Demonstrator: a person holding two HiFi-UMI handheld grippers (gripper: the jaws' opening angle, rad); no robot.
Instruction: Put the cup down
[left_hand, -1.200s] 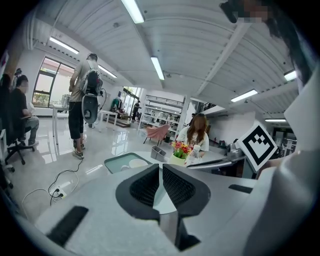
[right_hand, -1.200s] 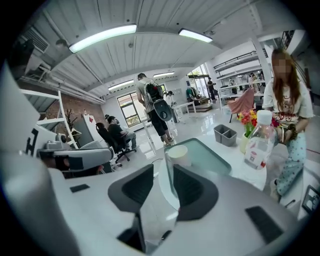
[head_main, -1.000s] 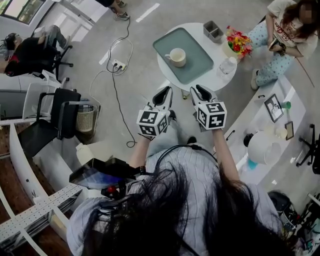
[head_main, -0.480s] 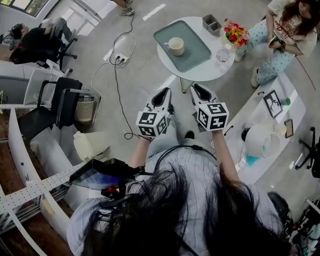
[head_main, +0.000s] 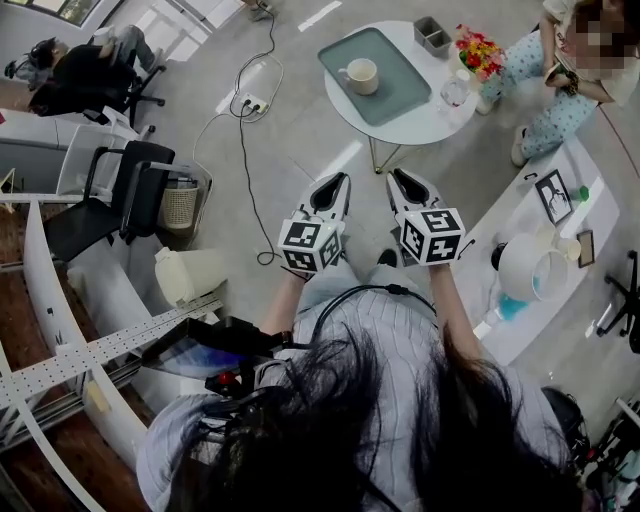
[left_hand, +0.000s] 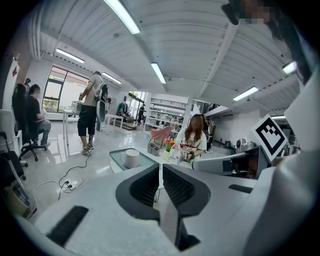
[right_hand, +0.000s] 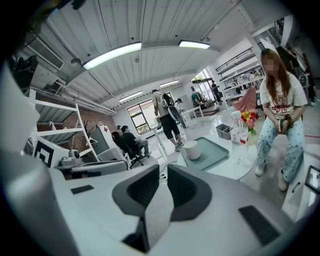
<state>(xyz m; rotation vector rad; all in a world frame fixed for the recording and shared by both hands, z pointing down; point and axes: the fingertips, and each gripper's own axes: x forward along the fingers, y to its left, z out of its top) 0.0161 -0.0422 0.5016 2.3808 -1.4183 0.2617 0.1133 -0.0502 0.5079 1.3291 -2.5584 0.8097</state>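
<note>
While well apart from cup (head_main: 361, 75), L gripper (head_main: 338, 180) & R gripper (head_main: 398, 177), marker-tagged: jaws together (R's only just), empty.

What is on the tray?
Only the cup, standing upright; the rest of the tray shows bare. The patch beneath the cup is covered, and what the cup holds is too small to tell.

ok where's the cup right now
Head view, top centre: the cup stands on the green tray on the round white table, left of the flowers.
</note>
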